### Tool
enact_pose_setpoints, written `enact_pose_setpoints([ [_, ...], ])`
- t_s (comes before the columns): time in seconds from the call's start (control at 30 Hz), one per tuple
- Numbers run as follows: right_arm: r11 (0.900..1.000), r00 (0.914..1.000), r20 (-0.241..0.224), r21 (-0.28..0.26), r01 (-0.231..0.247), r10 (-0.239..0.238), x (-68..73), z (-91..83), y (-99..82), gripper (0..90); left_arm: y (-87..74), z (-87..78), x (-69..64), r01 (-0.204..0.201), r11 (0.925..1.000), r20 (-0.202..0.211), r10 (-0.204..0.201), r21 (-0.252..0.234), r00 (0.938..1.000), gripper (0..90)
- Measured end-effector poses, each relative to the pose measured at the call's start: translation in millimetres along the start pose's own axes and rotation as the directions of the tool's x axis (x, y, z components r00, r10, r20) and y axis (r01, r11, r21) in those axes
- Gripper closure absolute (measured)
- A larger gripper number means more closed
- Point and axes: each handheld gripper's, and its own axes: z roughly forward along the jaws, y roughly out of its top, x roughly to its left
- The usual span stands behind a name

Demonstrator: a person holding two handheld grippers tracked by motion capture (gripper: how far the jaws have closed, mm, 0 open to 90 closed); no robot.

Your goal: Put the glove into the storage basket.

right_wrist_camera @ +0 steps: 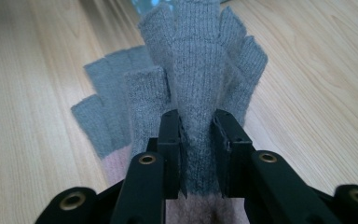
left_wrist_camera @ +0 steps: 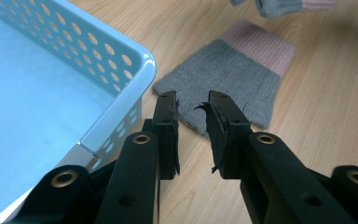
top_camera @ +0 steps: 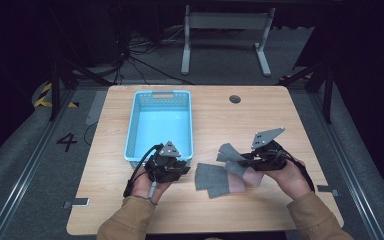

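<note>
Grey ribbed knit glove [right_wrist_camera: 200,93], pink cuff.

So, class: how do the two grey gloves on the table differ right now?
The held glove is pinched between the right gripper's jaws, fingers spread and raised; the flat glove lies loose on the table. The flat glove sits in front of the left gripper, whose jaws hold nothing. Both are grey knit with pink cuffs.

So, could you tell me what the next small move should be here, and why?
Probably carry the held glove left toward the blue basket. The right gripper is clamped on this grey glove, lifted off the table, while the second glove lies flat beside the basket. The left gripper stands open with nothing between its jaws, free for that one afterwards.
</note>
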Motion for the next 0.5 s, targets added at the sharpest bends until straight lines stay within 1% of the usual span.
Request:
enact_pose_setpoints([
  [0.03,0.9999,0.9999,-0.007,0.001,0.014,-0.014,3.1,2.8,1.8,74.8,0.2,0.1,-0.4,0.003,1.0000,0.002,-0.003,-0.001,1.0000,73.9],
  [0.13,0.9997,0.9995,-0.018,0.002,0.026,-0.026,5.8,6.1,3.5,74.8,0.0,0.4,-1.0,0.004,1.0000,0.004,-0.004,-0.003,1.0000,73.4],
  [0.17,0.9993,0.9990,-0.027,0.004,0.036,-0.036,7.9,9.7,4.8,74.8,-0.2,0.1,-0.6,0.007,1.0000,0.016,-0.007,-0.001,0.9998,72.7],
  [0.27,0.9990,0.9985,-0.034,0.011,0.043,-0.043,9.9,13.3,6.0,74.7,-0.6,-0.1,-0.2,0.018,0.9998,0.026,-0.018,-0.006,0.9995,72.7],
  [0.4,0.9965,0.9955,-0.053,0.021,0.080,-0.079,14.7,19.5,8.1,74.5,-0.8,-0.4,0.2,0.022,0.9998,0.039,-0.022,-0.004,0.9990,72.5],
  [0.43,0.9955,0.9939,-0.064,0.023,0.092,-0.090,16.5,21.9,9.3,74.5,-0.9,-0.3,0.1,0.019,0.9998,0.040,-0.019,-0.002,0.9990,72.4],
  [0.5,0.9952,0.9931,-0.072,0.024,0.095,-0.093,18.2,24.5,10.2,74.5,-1.3,-0.1,-0.2,0.018,0.9998,0.047,-0.018,0.001,0.9987,72.5],
])
